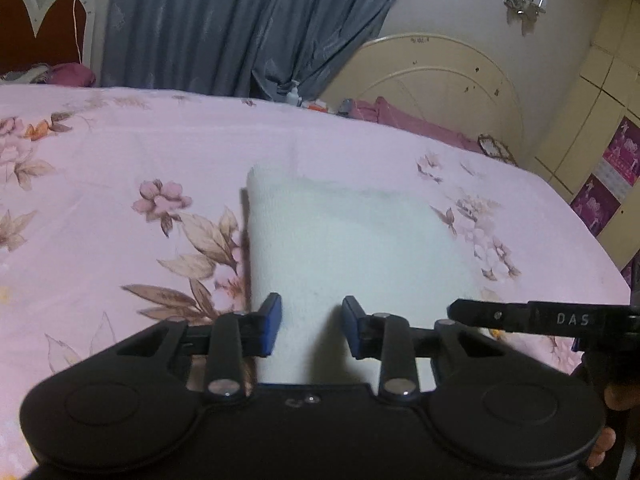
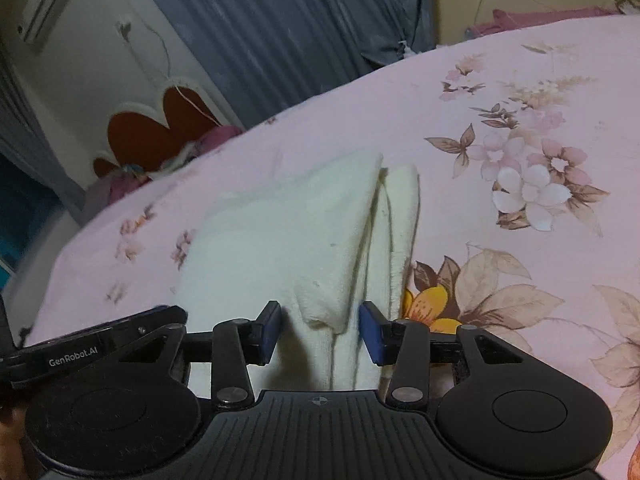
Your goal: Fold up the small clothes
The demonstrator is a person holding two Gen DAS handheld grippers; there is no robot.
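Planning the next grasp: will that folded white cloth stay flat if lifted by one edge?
Probably not: the white cloth looks soft and its stacked layers gape, so they'd likely droop open. It looks light and should slide over the floral bedsheet.

I'm over a bed (image 1: 120,152) spread with a pink floral sheet (image 2: 520,128). At my twelve o'clock hang blue-grey curtains (image 1: 208,24). At ten o'clock stands a white-framed red headboard (image 1: 44,28); at one o'clock, a cream arched headboard (image 1: 440,80), with a wall lamp (image 1: 524,4) above it. Cream cabinets (image 1: 600,92) carrying pink posters (image 1: 620,152) fill three o'clock. In the right wrist view, an air conditioner (image 2: 52,4) sits high at ten o'clock.
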